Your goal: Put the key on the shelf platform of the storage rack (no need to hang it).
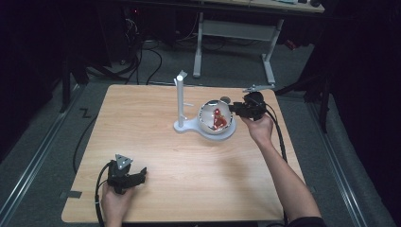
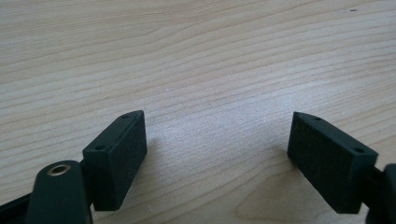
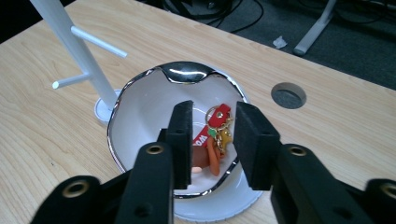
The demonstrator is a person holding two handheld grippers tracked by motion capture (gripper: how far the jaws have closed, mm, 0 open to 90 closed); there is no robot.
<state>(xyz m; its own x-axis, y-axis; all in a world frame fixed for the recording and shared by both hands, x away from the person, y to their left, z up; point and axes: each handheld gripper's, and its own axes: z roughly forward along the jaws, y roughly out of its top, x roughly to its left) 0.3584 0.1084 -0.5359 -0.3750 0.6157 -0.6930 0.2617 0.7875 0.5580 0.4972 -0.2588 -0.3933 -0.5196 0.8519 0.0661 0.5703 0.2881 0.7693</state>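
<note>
A white bowl [image 1: 204, 111] with a silver rim stands on the base of a white peg stand [image 1: 180, 101], right of the table's middle. Inside it lies a red and orange keychain [image 1: 218, 118]. My right gripper [image 1: 232, 109] reaches in over the bowl's right rim. In the right gripper view its jaws [image 3: 214, 106] stand apart above the bowl [image 3: 140, 88], and the keychain [image 3: 219, 117] shows through the gap, untouched by the pads. My left gripper [image 1: 142, 172] rests near the front left; its jaws [image 2: 217, 116] are open over bare wood.
The stand [image 3: 74, 44] has short side pegs and rises just left of the bowl. A round cable hole [image 3: 288, 95] pierces the wooden table [image 1: 189, 161] behind the bowl. Desk legs and cables cross the dark floor beyond the far edge.
</note>
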